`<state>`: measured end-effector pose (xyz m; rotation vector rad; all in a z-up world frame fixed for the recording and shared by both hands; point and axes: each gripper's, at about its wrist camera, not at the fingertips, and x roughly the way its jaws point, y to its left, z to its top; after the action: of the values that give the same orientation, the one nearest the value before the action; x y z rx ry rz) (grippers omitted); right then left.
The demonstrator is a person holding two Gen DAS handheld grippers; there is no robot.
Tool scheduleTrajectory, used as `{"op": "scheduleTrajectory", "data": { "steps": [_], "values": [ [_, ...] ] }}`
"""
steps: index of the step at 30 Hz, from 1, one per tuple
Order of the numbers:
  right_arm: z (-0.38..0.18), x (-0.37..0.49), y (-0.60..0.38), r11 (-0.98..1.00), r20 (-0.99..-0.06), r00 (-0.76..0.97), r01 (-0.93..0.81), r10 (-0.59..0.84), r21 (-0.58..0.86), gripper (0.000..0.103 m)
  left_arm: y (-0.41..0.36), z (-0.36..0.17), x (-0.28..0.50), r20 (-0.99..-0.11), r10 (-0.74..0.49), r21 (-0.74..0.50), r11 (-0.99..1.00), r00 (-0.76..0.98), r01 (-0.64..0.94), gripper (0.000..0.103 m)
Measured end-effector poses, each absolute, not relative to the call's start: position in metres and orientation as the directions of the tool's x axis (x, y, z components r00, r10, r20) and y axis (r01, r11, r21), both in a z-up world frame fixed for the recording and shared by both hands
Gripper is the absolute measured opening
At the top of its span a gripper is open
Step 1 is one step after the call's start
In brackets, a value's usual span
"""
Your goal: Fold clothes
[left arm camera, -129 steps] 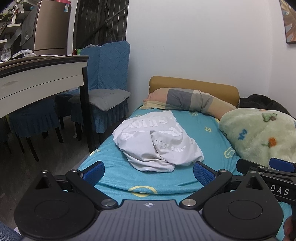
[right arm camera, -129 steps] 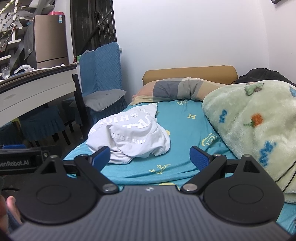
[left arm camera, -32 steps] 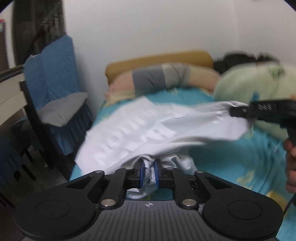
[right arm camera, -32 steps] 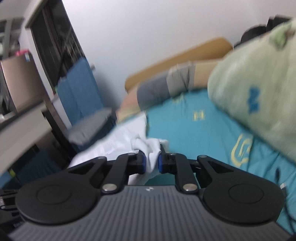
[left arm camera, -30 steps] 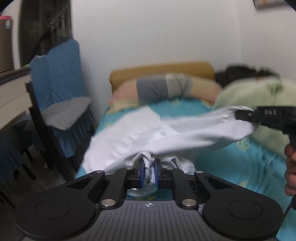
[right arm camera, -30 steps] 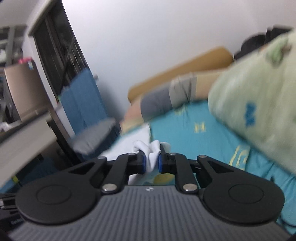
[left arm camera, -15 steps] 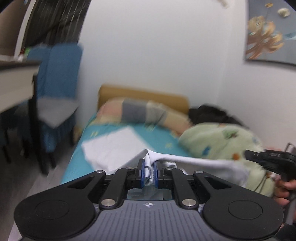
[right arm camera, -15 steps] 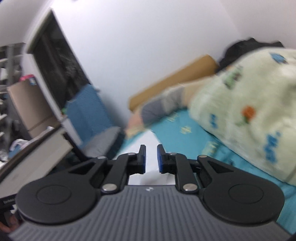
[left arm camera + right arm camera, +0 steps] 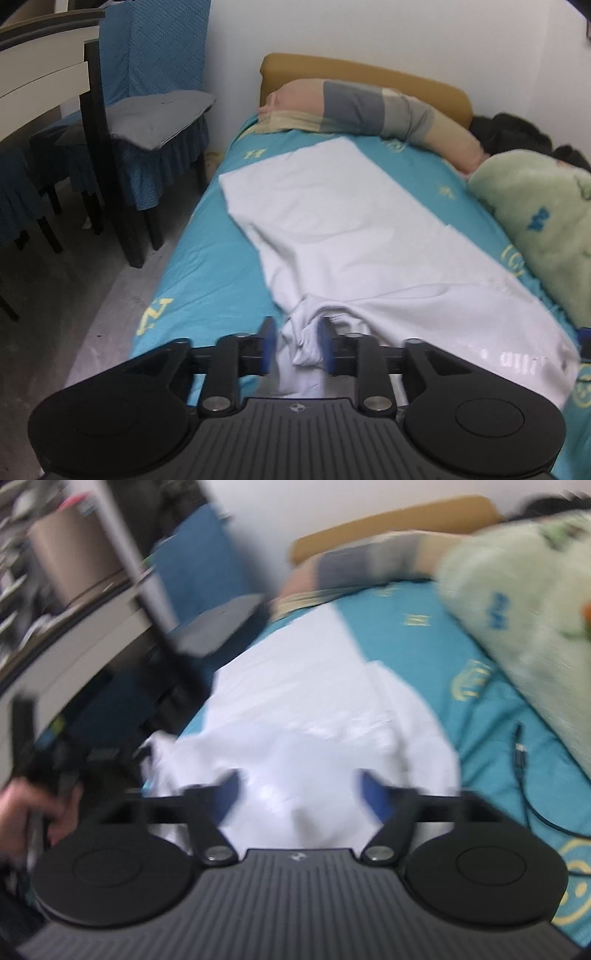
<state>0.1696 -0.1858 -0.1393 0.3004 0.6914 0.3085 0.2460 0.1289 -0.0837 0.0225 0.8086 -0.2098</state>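
White shirt (image 9: 354, 236) flat on bed (image 9: 207, 280), both grippers open

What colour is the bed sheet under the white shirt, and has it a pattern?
The bed sheet is turquoise with yellow printed marks; the left wrist view shows it best.

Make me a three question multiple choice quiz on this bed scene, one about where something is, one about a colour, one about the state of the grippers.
1. Where does the white cotton T-shirt lie?
A. On the chair
B. Spread on the bed
C. On the floor

2. What colour is the patterned bedsheet?
A. Teal
B. Red
C. Grey

3. How do the left gripper and right gripper stand?
A. Both shut
B. One shut
C. Both open

Answers: 1 B, it lies flat on the sheet; 2 A, teal with yellow marks; 3 C, gaps show between both pairs of blue pads.
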Motion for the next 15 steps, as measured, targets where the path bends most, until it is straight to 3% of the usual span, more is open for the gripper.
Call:
{"op": "scheduleTrajectory", "data": {
  "steps": [2, 5, 9, 11, 15],
  "values": [
    [-0.138, 0.16, -0.171, 0.92, -0.585, 0.715, -0.234, 0.382, 0.315, 0.082, 0.137, -0.08, 0.245, -0.726, -0.183, -0.087, 0.981, 0.663, 0.175, 0.06],
    [-0.14, 0.152, -0.151, 0.927, -0.616, 0.693, -0.301, 0.373, 0.223, 0.082, 0.15, -0.066, 0.236, -0.726, -0.189, -0.126, 0.982, 0.661, 0.142, 0.065],
    [-0.156, 0.158, -0.128, 0.937, -0.688, 0.665, -0.343, 0.291, 0.066, 0.082, 0.151, -0.042, 0.212, -0.67, -0.217, -0.09, 0.973, 0.71, 0.212, 0.075],
    [-0.166, 0.168, -0.122, 0.943, -0.704, 0.668, -0.332, 0.24, 0.006, 0.082, 0.144, -0.035, 0.202, -0.65, -0.253, -0.084, 0.961, 0.716, 0.263, 0.075],
    [-0.175, 0.196, -0.141, 0.979, -0.672, 0.717, -0.194, 0.185, 0.062, 0.082, 0.114, -0.039, 0.189, -0.639, -0.298, -0.004, 0.923, 0.71, 0.384, 0.077]
  ]
}}
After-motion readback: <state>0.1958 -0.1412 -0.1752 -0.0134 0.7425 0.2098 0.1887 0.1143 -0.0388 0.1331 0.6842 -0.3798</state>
